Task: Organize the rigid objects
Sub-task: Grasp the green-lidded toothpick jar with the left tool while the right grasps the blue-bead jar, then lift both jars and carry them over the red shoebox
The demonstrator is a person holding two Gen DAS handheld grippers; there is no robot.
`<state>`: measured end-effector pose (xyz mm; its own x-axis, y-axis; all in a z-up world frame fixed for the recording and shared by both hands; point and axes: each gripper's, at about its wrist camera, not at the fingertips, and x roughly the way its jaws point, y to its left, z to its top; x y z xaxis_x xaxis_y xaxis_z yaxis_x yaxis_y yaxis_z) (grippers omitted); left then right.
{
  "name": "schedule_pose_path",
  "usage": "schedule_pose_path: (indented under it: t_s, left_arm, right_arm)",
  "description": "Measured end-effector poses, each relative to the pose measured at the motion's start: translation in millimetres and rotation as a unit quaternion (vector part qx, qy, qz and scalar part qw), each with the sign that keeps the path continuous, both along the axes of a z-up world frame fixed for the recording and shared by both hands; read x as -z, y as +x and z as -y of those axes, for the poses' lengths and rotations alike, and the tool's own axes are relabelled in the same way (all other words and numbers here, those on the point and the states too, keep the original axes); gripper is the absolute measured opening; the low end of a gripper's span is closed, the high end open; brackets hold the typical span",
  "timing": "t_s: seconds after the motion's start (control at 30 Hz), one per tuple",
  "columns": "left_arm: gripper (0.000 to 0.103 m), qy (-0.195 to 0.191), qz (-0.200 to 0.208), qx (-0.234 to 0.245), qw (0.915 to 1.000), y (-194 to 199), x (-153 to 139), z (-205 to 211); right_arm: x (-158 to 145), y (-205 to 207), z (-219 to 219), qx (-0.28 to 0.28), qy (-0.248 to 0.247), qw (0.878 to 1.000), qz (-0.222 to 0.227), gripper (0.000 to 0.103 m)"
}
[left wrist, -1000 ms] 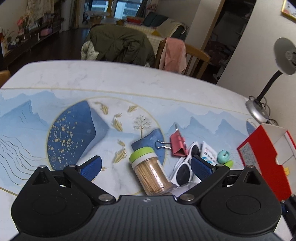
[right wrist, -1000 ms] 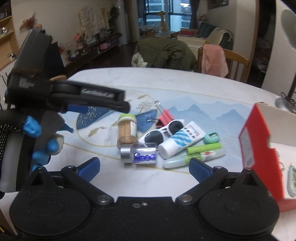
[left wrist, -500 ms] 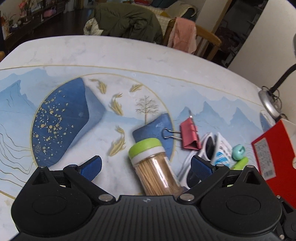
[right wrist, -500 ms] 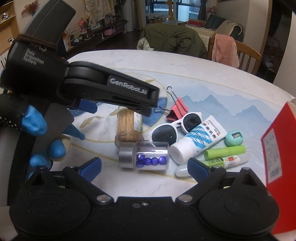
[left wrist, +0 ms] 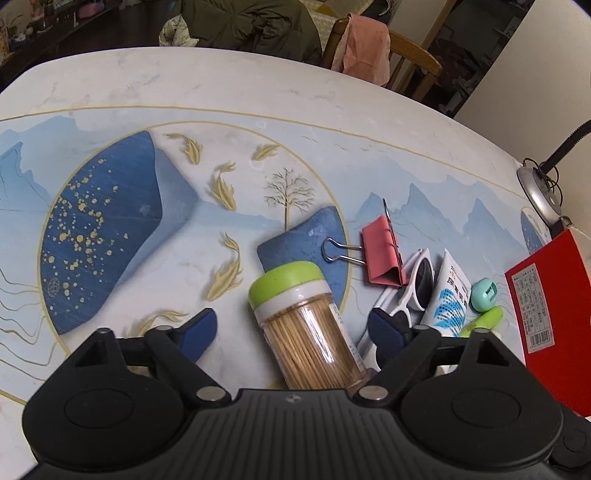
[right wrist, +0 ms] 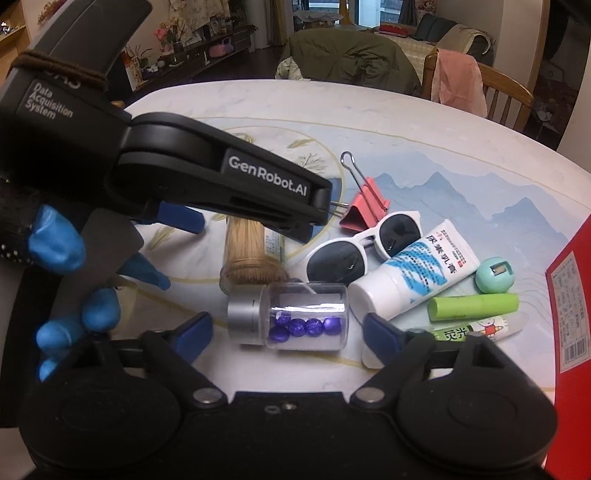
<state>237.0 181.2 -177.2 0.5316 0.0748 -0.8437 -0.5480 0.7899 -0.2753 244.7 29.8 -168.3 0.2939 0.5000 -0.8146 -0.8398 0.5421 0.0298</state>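
A toothpick jar [left wrist: 310, 325] with a green lid lies on the table between the open fingers of my left gripper [left wrist: 293, 328], not clamped. It shows in the right wrist view [right wrist: 251, 251] under the left gripper's body [right wrist: 221, 177]. My right gripper [right wrist: 288, 332] is open around a clear vial of blue beads [right wrist: 291, 317]. To the right lie a pink binder clip [left wrist: 382, 251], white sunglasses [right wrist: 365, 243], a white tube [right wrist: 413, 273], a green stick [right wrist: 472, 306], a teal sharpener [right wrist: 495, 275] and a glue stick [right wrist: 476, 328].
A red box [left wrist: 546, 314] stands open at the right table edge, also in the right wrist view [right wrist: 572, 314]. A desk lamp base [left wrist: 539, 195] sits at the far right. Chairs with a coat [left wrist: 251, 26] and pink cloth [left wrist: 365, 48] stand behind the table.
Both grippers have moved forward and down onto the pile. The toothpick jar now lies between the left fingers and the bead vial between the right fingers.
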Motion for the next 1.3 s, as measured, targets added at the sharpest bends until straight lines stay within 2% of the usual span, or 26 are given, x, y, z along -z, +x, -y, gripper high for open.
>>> schedule_pose_path:
  t_s: [0.13, 0.23, 0.33, 0.87, 1.13, 1.3]
  left_arm:
    - [0.074, -0.002, 0.001, 0.002, 1.0000, -1, 0, 2]
    - [0.064, -0.006, 0.004, 0.002, 1.0000, -2, 0, 2]
    - [0.055, -0.018, 0.011, 0.003, 0.9998, -4, -1, 2]
    - [0.050, -0.027, 0.017, 0.009, 0.9994, -30, -5, 7]
    - [0.050, -0.028, 0.024, 0.024, 0.9990, -48, -26, 21]
    - [0.050, -0.035, 0.042, 0.035, 0.9979, -58, -43, 33]
  right_arm:
    - [3, -2, -3, -0.003, -0.009, 1.000, 0.006, 0.076]
    - [5, -3, -5, -0.002, -0.014, 1.000, 0.007, 0.068]
    - [5, -3, -4, 0.002, -0.014, 1.000, 0.010, 0.067]
    - [-17, -5, 23, 0.021, 0.007, 1.000, 0.009, 0.067]
    - [-39, -12, 52, 0.039, 0.025, 0.999, 0.010, 0.067]
    - [-55, -16, 69, 0.044, 0.039, 0.998, 0.016, 0.067]
